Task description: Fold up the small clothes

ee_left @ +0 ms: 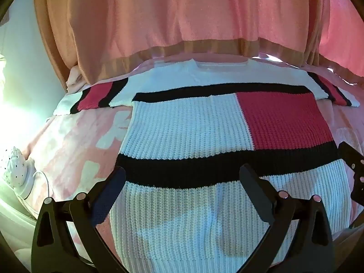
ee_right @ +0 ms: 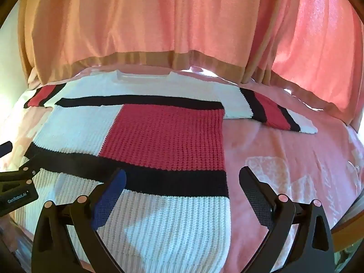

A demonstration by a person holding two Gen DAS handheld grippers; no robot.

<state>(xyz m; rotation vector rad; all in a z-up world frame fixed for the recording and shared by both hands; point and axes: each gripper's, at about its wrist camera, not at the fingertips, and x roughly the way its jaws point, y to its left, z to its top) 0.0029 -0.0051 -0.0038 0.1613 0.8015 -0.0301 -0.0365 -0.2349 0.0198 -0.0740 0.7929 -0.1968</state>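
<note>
Two things filled most of both views: a pink bedspread (ee_right: 284, 150) with pale flower shapes, and a salmon curtain (ee_left: 182, 16) with a tan hem hanging along the bedspread's far edge. Spread flat on the bedspread lay the knit sweater (ee_left: 188, 132), its neck toward the far edge and its ribbed white hem toward the near edge. White, red and black blocks made up its front, with one black band across the chest and a second above the hem. Both short sleeves stretched straight out to the sides, each striped black, red and white. The sweater's right side edge ran down the middle of the right wrist view, with bare bedspread beyond it toward the right edge.

Over the hem hovered the left gripper (ee_left: 182, 177), its jaws wide apart and holding nothing. The right gripper (ee_right: 182, 177) was likewise spread wide and empty, straddling the sweater's right side edge near the lower black band.

Near the bedspread's left edge sat a small white dotted object (ee_left: 13, 166), too washed out by glare to identify.
</note>
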